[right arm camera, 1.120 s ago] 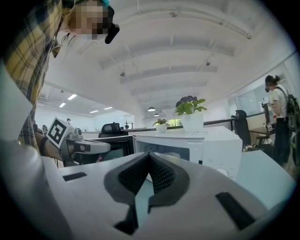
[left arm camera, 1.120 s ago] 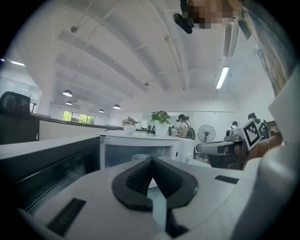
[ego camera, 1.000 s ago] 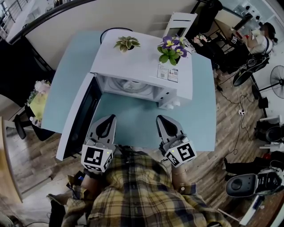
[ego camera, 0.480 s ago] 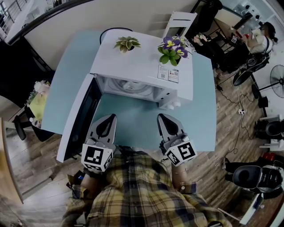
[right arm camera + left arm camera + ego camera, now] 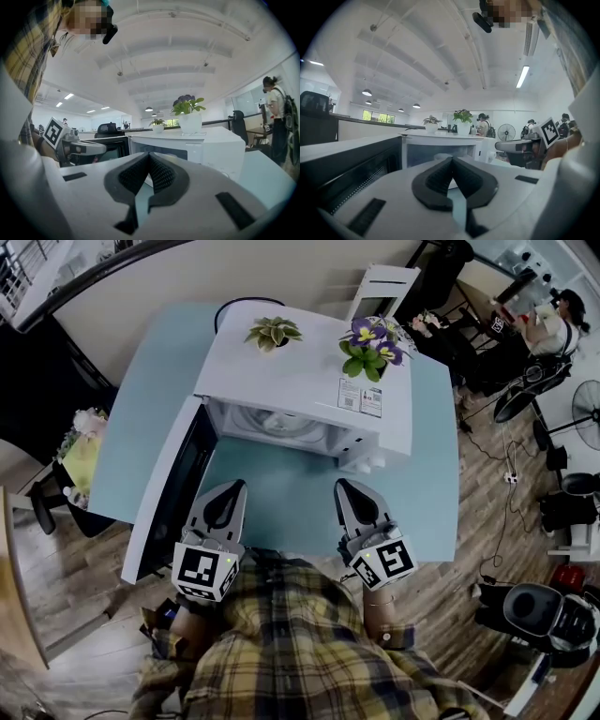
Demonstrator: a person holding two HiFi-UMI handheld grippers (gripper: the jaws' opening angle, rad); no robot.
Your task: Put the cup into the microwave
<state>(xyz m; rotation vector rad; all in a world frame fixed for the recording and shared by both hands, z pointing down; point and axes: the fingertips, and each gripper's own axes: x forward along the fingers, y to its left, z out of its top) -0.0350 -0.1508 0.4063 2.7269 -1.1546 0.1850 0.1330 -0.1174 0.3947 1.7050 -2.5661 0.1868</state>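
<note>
Both claws were empty and fully closed. The left gripper (image 5: 228, 491) and right gripper (image 5: 349, 491) had pads pressed together with nothing between them. They sat side by side over the near edge of the light-blue table (image 5: 272, 512), pointing at the white microwave (image 5: 300, 381).

The microwave door (image 5: 173, 488) hung wide open to the left. We saw no cup on the table or in either claw.

The only candidate was a pale rounded shape (image 5: 442, 156) low in the cavity, seen past the left jaws. We read that as the cup already inside, but the jaws covered most of it, so we couldn't rule out the turntable. No handle, rim detail or contents were visible, only off-white, roughly cylindrical and upright.

Our read was that placement was done or nearly done. To do the step well, we'd:
- confirm from the left gripper view that the cup stood clear of the cavity lip
- keep both claws back from the opening and away from the door's swing
- if it needed a nudge, push low on the body with closed jaws, since a high push could tip it

We'd also avoid jolting the microwave, because the purple-flowered pot (image 5: 372, 341) and green plant (image 5: 273, 332) sat on top.
</note>
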